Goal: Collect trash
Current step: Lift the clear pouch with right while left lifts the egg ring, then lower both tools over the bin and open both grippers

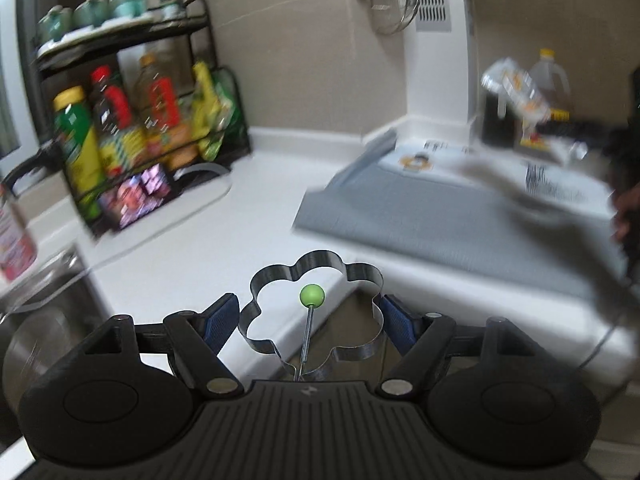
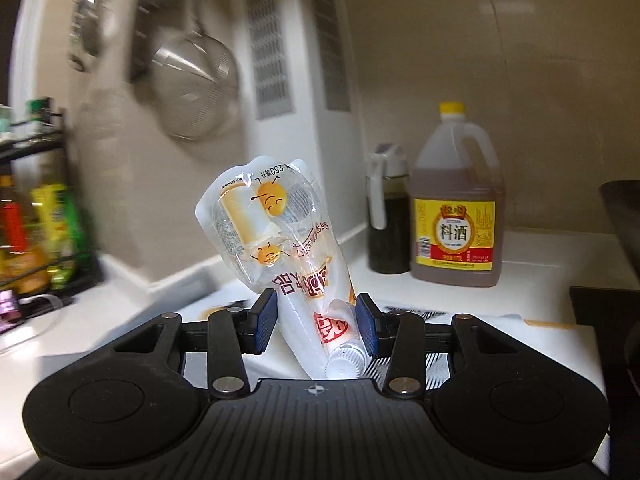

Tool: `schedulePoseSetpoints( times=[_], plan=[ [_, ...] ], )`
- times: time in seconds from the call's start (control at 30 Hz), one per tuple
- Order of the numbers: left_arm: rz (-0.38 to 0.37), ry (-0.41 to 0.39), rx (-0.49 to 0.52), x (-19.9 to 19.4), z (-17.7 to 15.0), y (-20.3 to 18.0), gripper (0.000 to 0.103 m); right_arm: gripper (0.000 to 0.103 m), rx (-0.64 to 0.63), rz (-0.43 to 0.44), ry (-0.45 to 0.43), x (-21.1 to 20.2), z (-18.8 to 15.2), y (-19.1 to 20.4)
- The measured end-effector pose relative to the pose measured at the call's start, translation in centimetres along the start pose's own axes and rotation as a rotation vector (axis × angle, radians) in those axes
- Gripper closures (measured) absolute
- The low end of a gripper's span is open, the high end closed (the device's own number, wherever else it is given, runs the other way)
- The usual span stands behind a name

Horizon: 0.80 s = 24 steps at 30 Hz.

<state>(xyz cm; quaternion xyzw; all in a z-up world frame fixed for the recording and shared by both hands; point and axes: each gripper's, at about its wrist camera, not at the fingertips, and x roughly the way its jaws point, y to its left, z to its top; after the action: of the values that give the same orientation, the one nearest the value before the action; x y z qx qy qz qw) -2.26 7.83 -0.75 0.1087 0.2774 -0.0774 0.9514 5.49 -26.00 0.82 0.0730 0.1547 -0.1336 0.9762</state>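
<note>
With the right gripper clamping the crumpled clear spouted drink pouch and the left gripper spread wide around the flower-shaped steel egg ring, we judge both pickups done, binning left.

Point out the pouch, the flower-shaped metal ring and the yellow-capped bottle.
pouch [image 2: 276, 216]: right wrist view, on its clear upper body.
metal ring [image 1: 316, 257]: left wrist view, on its top petal.
yellow-capped bottle [image 2: 454, 228]: right wrist view, on its yellow label.

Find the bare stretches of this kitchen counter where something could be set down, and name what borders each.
Bare white counter runs between the condiment rack and the grey mat, down to the front edge. The mat itself looks mostly free. Crowded: the rack's shelves, and the back corner with the wine jug and dark oil bottle.
</note>
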Motion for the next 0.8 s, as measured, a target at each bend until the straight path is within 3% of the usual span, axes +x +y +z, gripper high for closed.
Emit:
schedulePoseSetpoints(
  times=[0.23, 0.43, 0.6, 0.8],
  plan=[
    [0.023, 0.095, -0.057, -2.5, -6.6, 3.3, 0.021, 0.057, -0.031, 0.124, 0.093, -11.5, -1.6, 1.9],
    [0.0, 0.126, -0.076, -4.0, -9.6, 4.4, 0.021, 0.057, -0.154, 0.217, 0.163, -20.1, -3.6, 4.2],
    [-0.057, 0.176, -0.104, -3.8, -10.8, 4.4, 0.021, 0.057, -0.192, 0.28, 0.287, -22.9, -7.1, 6.8],
    [-0.113, 0.224, -0.117, -3.2, -12.1, 4.4, 0.021, 0.057, -0.179, 0.267, 0.49, -21.6, -12.4, 8.5]
  ],
)
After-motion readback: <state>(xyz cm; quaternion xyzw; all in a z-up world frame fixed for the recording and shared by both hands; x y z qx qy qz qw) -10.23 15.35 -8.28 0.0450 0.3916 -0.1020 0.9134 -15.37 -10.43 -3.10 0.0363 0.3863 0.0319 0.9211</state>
